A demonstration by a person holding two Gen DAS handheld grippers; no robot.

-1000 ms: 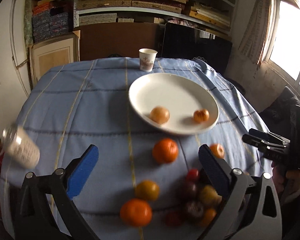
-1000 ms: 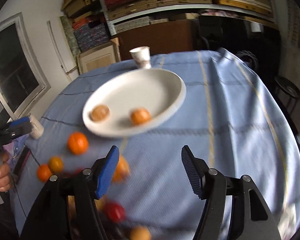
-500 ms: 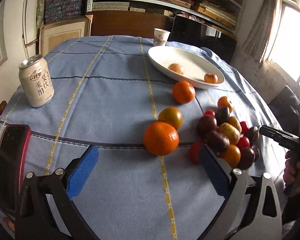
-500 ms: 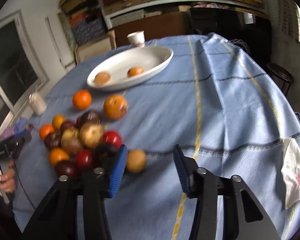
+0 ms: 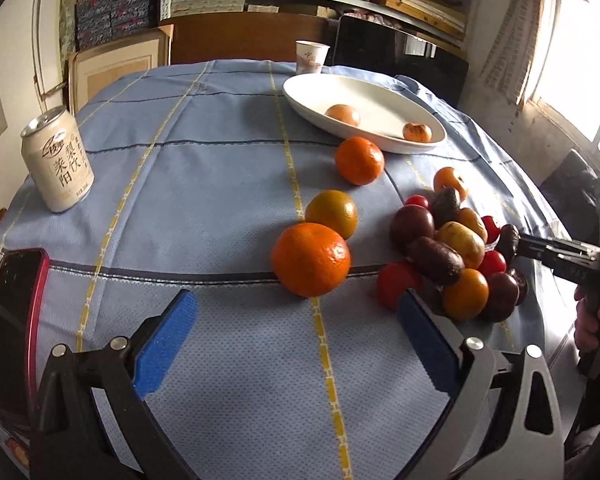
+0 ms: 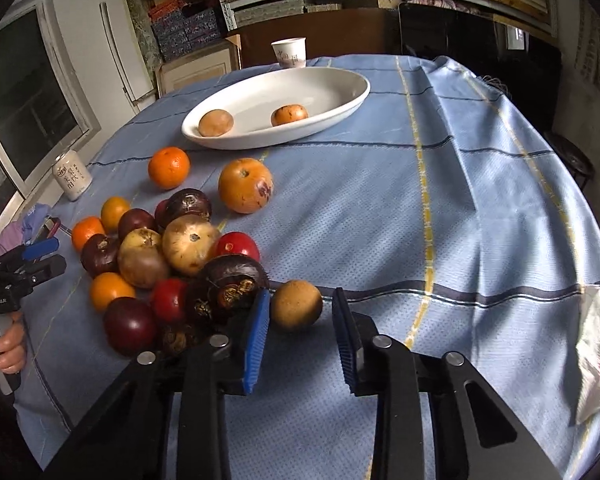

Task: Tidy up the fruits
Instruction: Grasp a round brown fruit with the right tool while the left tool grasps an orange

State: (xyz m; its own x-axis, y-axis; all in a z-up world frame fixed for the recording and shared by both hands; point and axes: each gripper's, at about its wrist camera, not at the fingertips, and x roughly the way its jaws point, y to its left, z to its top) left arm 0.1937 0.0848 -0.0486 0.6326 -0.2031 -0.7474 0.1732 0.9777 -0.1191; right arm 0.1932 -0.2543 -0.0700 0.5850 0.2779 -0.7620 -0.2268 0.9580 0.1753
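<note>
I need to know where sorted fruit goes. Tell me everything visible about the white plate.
The plate is a wide, shallow oval dish, glossy white like glazed ceramic, with a raised rim. It sits flat on the blue tablecloth at the far side, just in front of a paper cup. It holds two fruits lying apart: a tan one and a speckled orange one. Neither gripper touches it.

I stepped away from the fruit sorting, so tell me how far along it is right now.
Early on. Done: two fruits lie in the white dish. In hand: nothing yet; the right gripper is open with the brown fruit just ahead between its fingers, and the left gripper is open near the big orange. Left: the fruit pile and the loose oranges on the cloth.
</note>
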